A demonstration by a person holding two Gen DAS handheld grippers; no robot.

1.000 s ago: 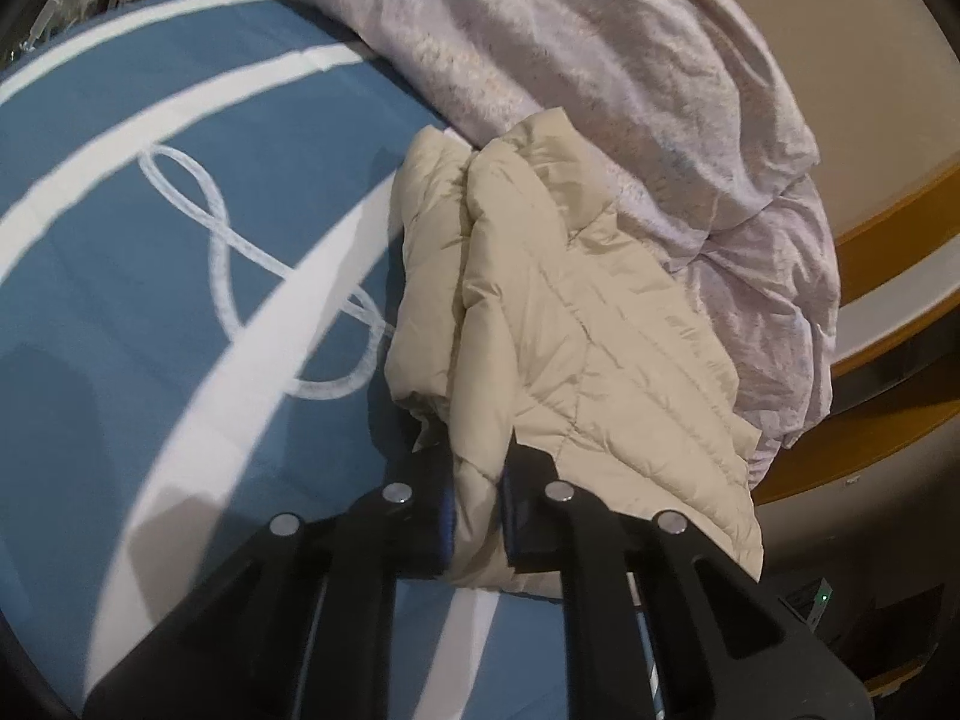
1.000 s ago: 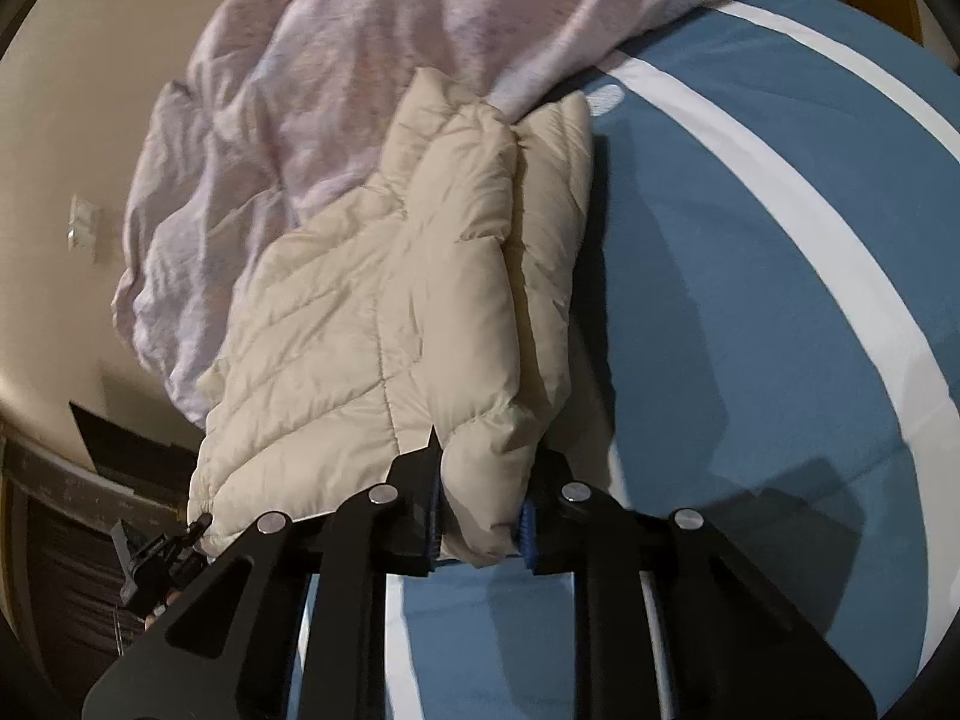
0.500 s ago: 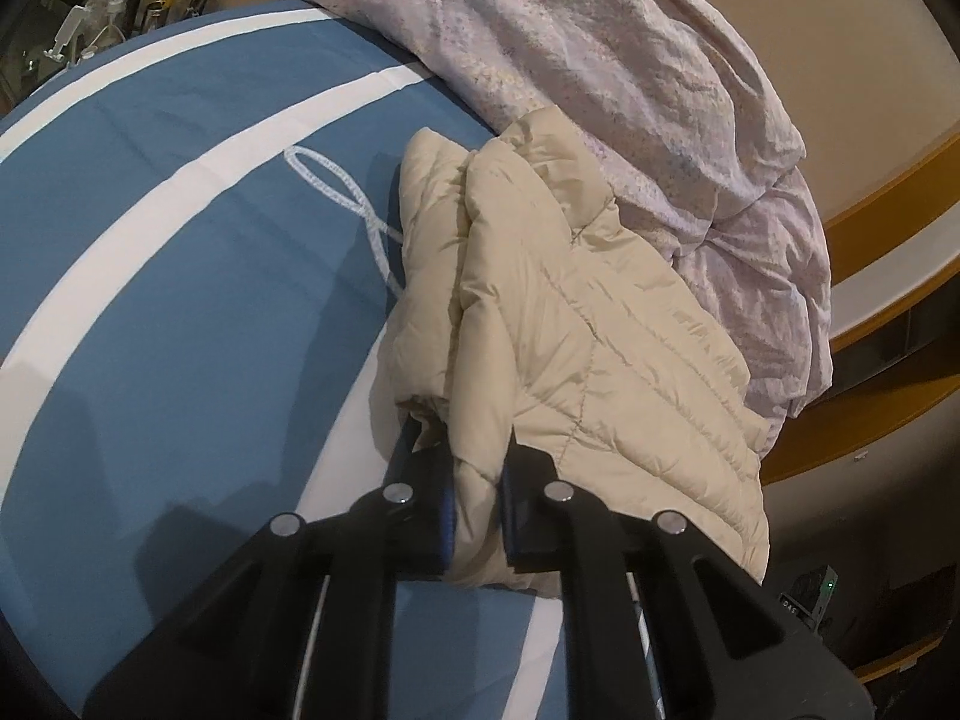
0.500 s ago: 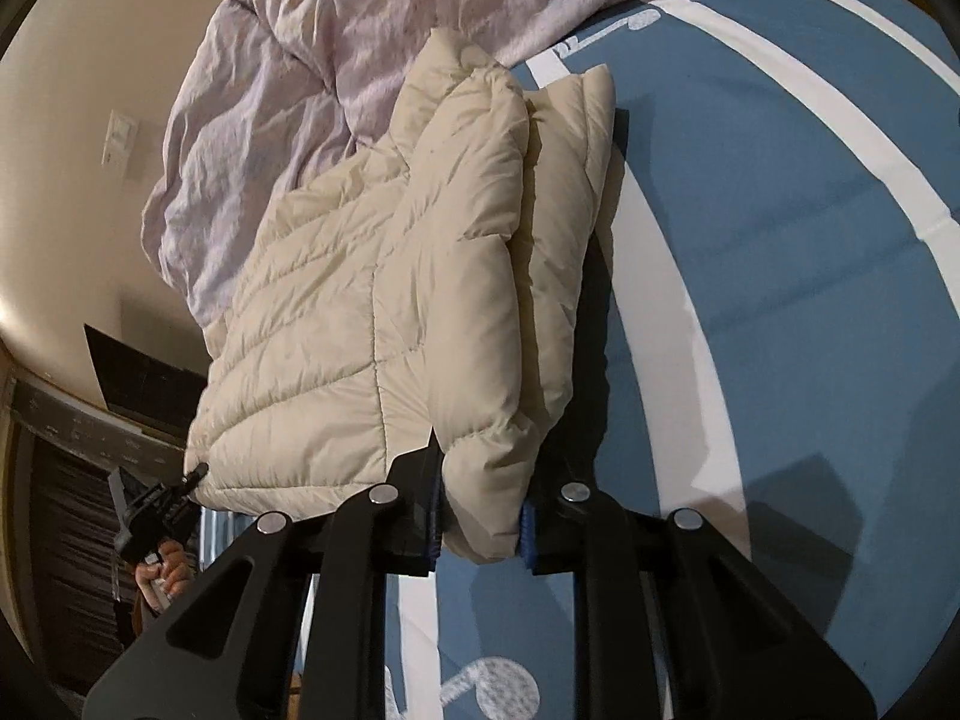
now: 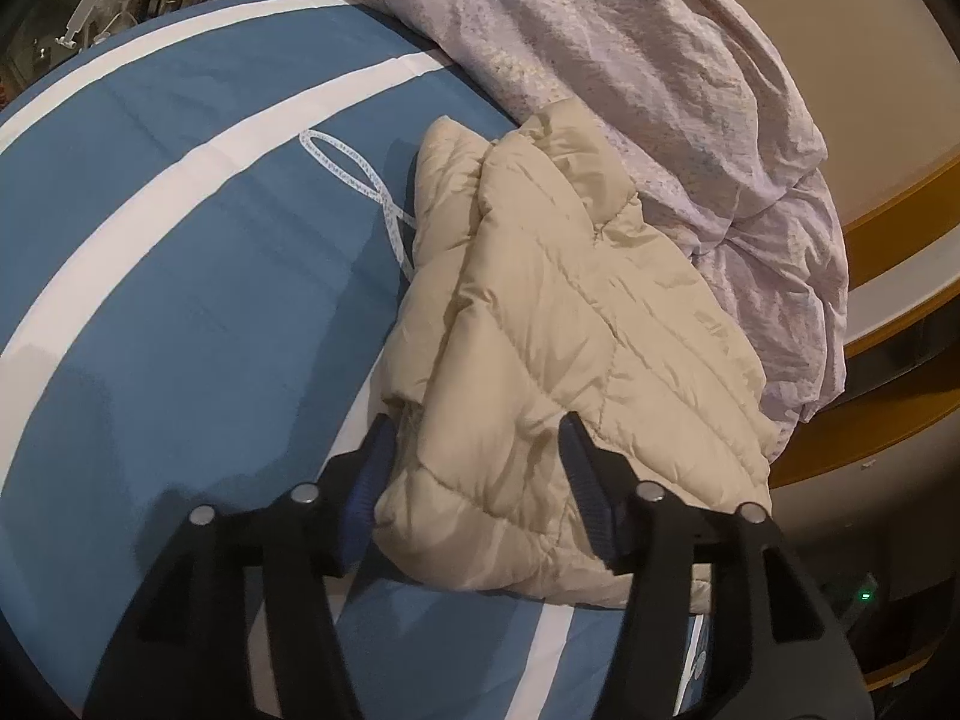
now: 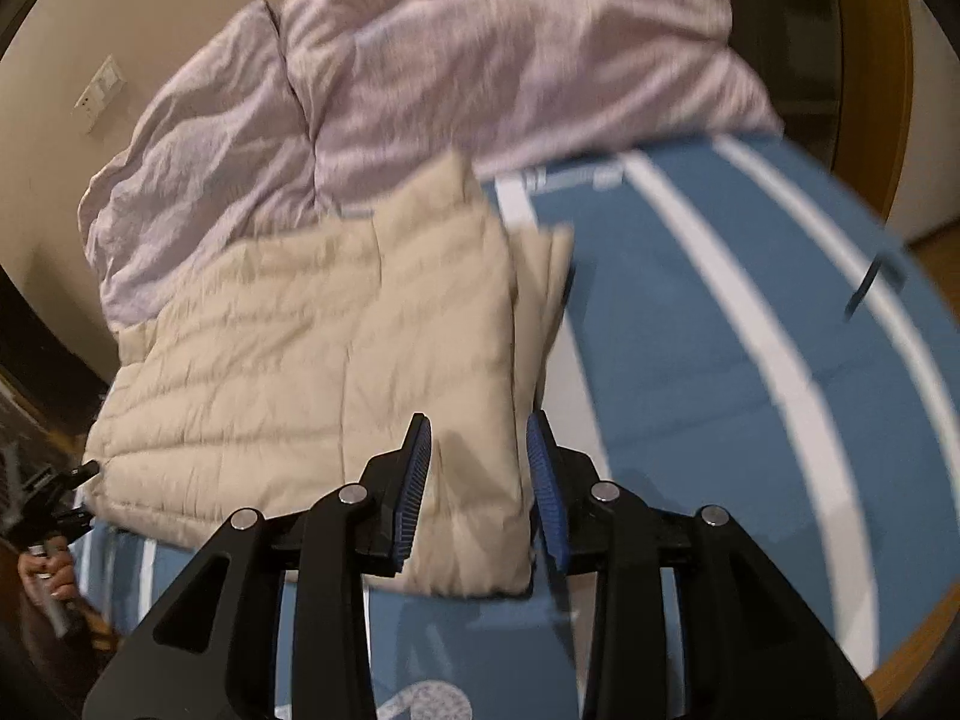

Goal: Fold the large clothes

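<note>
A cream quilted puffer jacket (image 5: pixel 558 330) lies folded on the blue bed sheet (image 5: pixel 180 276), its far end against a lilac duvet (image 5: pixel 660 60). My left gripper (image 5: pixel 480 450) is open, its fingers on either side of the jacket's near corner. In the right wrist view the jacket (image 6: pixel 312 360) lies flat and blurred. My right gripper (image 6: pixel 480 450) is open around the jacket's other near corner. The other gripper (image 6: pixel 48 492), held in a hand, shows at the left edge of that view.
The sheet has white stripes (image 5: pixel 120 222) and a white loop pattern (image 5: pixel 354 174). The crumpled duvet (image 6: pixel 420 78) fills the far side of the bed. A wooden bed frame (image 5: pixel 888 324) and a beige wall (image 6: pixel 102 30) with a socket lie beyond.
Both grippers have opened and let go of the jacket's near corners. The jacket has dropped flat onto the sheet. The right wrist view is blurred from motion.
</note>
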